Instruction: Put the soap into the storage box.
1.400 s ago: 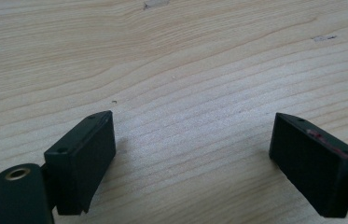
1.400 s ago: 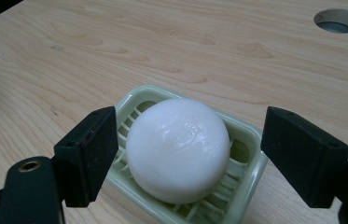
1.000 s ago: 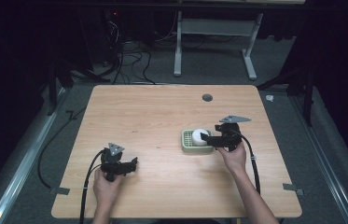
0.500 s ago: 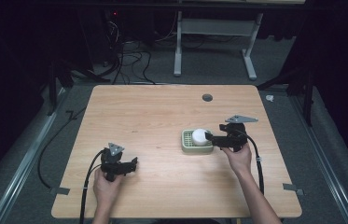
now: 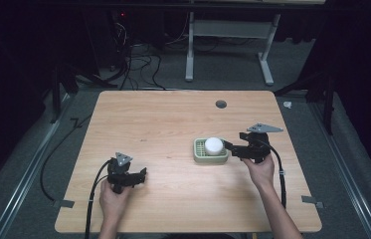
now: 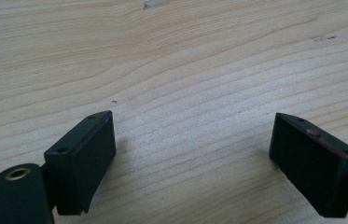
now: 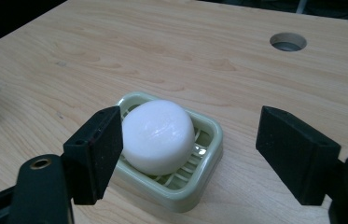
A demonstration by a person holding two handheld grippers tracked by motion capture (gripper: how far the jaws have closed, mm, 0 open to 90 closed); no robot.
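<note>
A round white soap bar lies in a pale green slotted soap dish right of the table's middle. Just right of the dish, my right gripper points left at it. Its jaws are open and nothing is between them. The soap sits a little beyond the jaws. My left gripper rests low over bare wood near the front left, jaws spread wide and holding nothing.
The wooden table has a round cable hole at its back right. Cables trail from both grippers over the front edge. Dark floor, cables and a white desk frame lie behind the table.
The right gripper has drawn back to the right, away from the soap dish. The soap stays in the dish. The left gripper has not moved.
</note>
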